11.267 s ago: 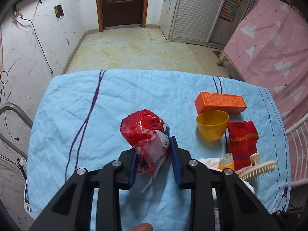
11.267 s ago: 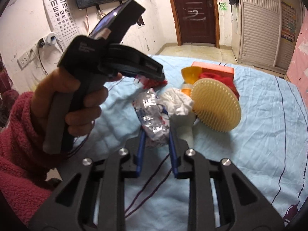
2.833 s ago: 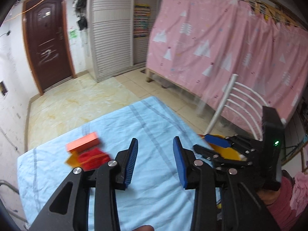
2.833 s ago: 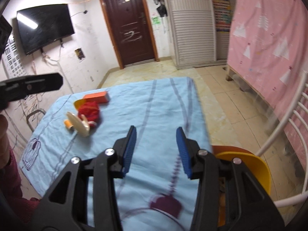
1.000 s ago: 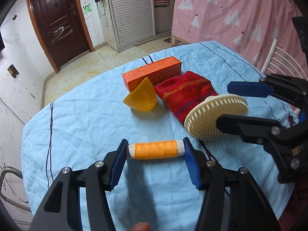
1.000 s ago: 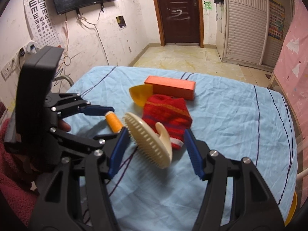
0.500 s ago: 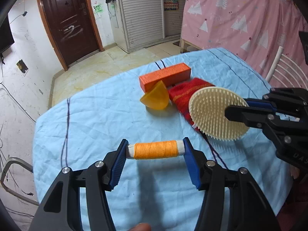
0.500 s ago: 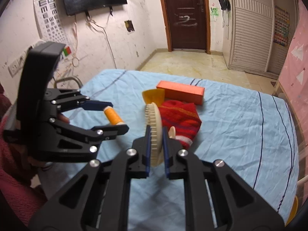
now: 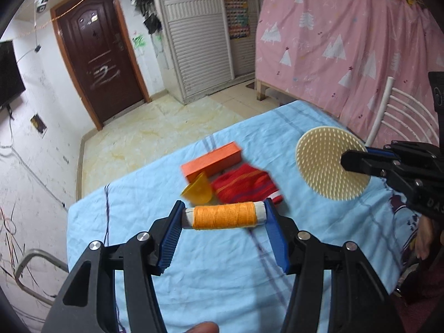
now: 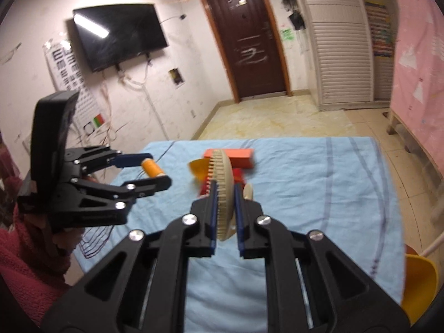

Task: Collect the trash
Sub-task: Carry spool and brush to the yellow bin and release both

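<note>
My left gripper is shut on an orange thread spool, held end to end between its blue pads above the blue tablecloth. In the right wrist view the same spool shows in the left gripper at the left. My right gripper is shut on a round cream bristle brush, clamped edge-on and lifted off the table. The brush shows face-on at the right of the left wrist view.
On the cloth lie an orange box, a yellow cup on its side and a red knitted cloth. A yellow bin stands off the table's right side. A white chair and a pink curtain are at the right.
The right gripper closed on the brush and lifted it toward the right. The left gripper rose with the spool. Both views now look higher over the table.
</note>
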### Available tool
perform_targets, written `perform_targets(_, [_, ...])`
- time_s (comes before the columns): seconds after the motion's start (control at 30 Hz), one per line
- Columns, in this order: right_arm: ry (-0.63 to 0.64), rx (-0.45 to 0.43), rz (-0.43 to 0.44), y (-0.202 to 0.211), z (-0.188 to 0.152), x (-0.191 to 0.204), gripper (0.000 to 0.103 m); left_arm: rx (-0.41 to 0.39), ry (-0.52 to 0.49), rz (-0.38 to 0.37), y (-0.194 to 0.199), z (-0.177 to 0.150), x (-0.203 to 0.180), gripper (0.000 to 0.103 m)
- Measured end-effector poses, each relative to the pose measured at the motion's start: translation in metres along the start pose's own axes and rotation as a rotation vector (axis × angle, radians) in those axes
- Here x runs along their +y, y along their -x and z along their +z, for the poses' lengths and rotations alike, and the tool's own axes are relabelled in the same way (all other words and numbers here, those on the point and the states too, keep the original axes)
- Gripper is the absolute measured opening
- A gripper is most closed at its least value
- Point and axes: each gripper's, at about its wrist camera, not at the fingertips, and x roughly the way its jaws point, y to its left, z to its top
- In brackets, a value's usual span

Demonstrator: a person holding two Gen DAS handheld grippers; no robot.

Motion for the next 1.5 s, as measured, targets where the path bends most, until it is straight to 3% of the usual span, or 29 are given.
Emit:
perform_targets(0.67, [-0.187,-0.147,-0.276,0.123,-0.044,-0.117,0.011,-0.057,-0.236,-0.15,0.006,0.051,-0.163,0.049])
perform_targets(0.97, [-0.259,-0.162,-0.378,0.164,-0.069,-0.159,0.011,-0.054,-0.34,-0.225,0.0,0.063,-0.24,0.049])
perform_targets(1.3, [-0.344,-0.159,-0.42,0.182,-0.092,-0.192,0.011,0.0,-0.422,-0.279,-0.021,0.073,-0.31,0.049])
perform_targets(1.5, [-0.368,-0.182,-0.412,0.193,-0.098,-0.2,0.012,0.059,-0.423,-0.303,-0.037,0.081,-0.332,0.052])
